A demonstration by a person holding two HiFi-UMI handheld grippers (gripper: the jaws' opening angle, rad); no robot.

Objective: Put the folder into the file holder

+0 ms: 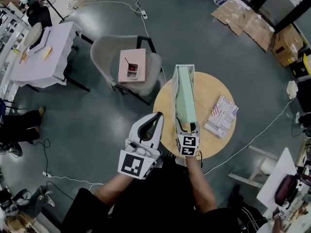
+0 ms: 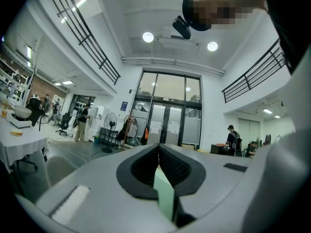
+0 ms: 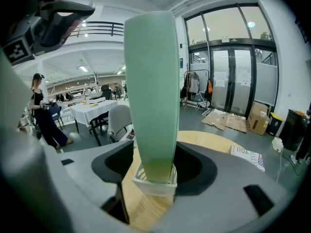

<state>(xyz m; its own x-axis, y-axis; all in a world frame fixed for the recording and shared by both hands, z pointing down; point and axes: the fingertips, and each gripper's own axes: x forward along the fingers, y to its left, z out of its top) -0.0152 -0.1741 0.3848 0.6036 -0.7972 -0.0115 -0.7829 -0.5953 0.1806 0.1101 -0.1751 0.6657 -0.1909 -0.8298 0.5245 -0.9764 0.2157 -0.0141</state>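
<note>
The pale green plastic folder (image 1: 185, 93) is seated in the white file holder (image 1: 175, 89) at the middle of the round wooden table (image 1: 214, 89) and is clamped by the right hand-held gripper (image 1: 186, 128). The left hand-held gripper (image 1: 156, 116) is closed and empty, off the left edge. Release seems called for next.

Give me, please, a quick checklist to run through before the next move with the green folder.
1. Folder in the file holder: ok, its lower end is inside the white holder.
2. Folder fully seated: cannot tell, the holder's wall hides its bottom edge.
3. Right tongs grip: ok, they appear closed on the folder just above the holder.
4. Left tongs out of the way: ok, shut, raised beside the table's left edge and touching neither folder nor holder.
5. Holder's support: ok, it stands on the round table.
6. Booklet clear: ok, it lies apart, to the holder's right.
</note>
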